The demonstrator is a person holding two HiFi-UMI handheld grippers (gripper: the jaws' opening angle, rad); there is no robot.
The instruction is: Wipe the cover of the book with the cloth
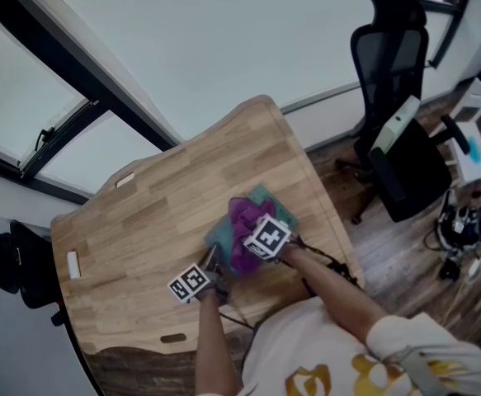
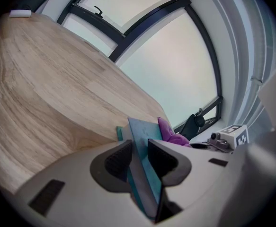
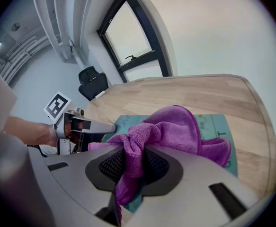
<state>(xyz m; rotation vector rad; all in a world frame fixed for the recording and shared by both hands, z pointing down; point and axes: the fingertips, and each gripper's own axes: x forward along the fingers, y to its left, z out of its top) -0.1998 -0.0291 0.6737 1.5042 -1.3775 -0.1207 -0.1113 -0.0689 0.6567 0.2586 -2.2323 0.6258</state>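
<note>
On the wooden table (image 1: 141,221), grips teal book (image 2: 145,131) edge with left gripper (image 2: 140,161); pinches purple cloth (image 3: 175,126), lying on cover, with right gripper (image 3: 134,167).

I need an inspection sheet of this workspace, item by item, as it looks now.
Surface: wooden table, pale plank top.
Job's things: teal book near the table's front edge; purple cloth bunched on its cover.
Clutter: small white object near the table's left edge.
Tools: left tool shut on the book's edge; right tool shut on the cloth.
Cables: black cable beside the right forearm; wires on the floor.
Surroundings: black office chair, window, wooden floor.
</note>
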